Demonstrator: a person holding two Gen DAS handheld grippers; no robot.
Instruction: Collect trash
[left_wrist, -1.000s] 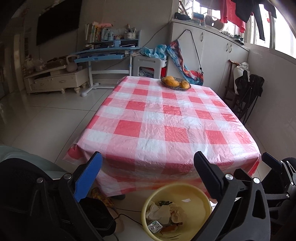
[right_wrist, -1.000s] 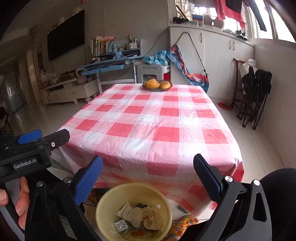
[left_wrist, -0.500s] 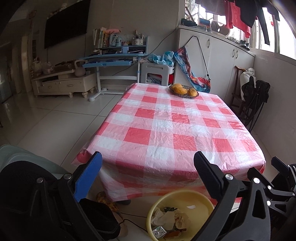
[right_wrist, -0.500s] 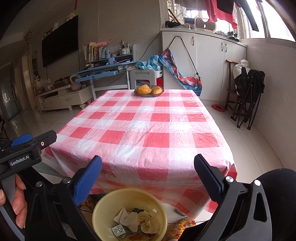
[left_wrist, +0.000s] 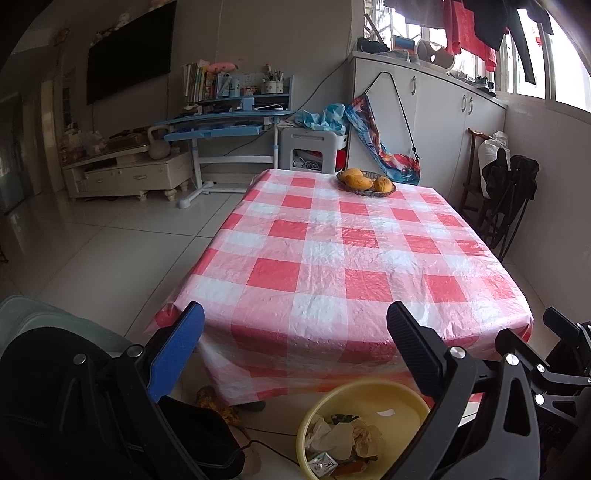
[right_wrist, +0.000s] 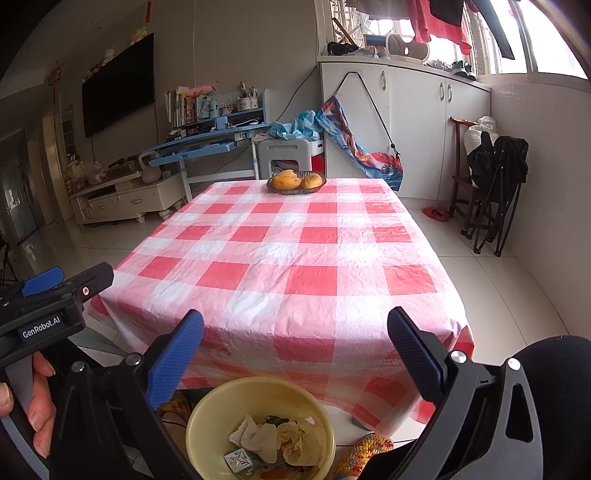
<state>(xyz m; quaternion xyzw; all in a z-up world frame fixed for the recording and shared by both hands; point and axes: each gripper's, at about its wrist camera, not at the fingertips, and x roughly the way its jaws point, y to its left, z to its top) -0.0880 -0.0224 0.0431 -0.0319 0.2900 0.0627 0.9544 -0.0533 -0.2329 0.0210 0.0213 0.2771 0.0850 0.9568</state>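
Note:
A yellow basin (left_wrist: 384, 400) stands on the floor below the table's near edge and holds crumpled paper trash (left_wrist: 343, 437) and a small wrapper. It also shows in the right wrist view (right_wrist: 221, 410) with the trash (right_wrist: 273, 441) inside. My left gripper (left_wrist: 295, 325) is open and empty, held above and behind the basin. My right gripper (right_wrist: 295, 328) is open and empty, also above the basin. The left gripper's body (right_wrist: 55, 306) shows at the left of the right wrist view.
A table with a red-and-white checked cloth (left_wrist: 343, 258) fills the middle. A basket of mangoes (left_wrist: 365, 182) sits at its far end. A folded black chair (right_wrist: 495, 184) leans at the right wall. A blue desk (left_wrist: 221, 125) and white cabinets stand behind.
Both grippers have risen and tilted up a little, so the table looks farther and the basin sits lower in view. Both stay open and empty.

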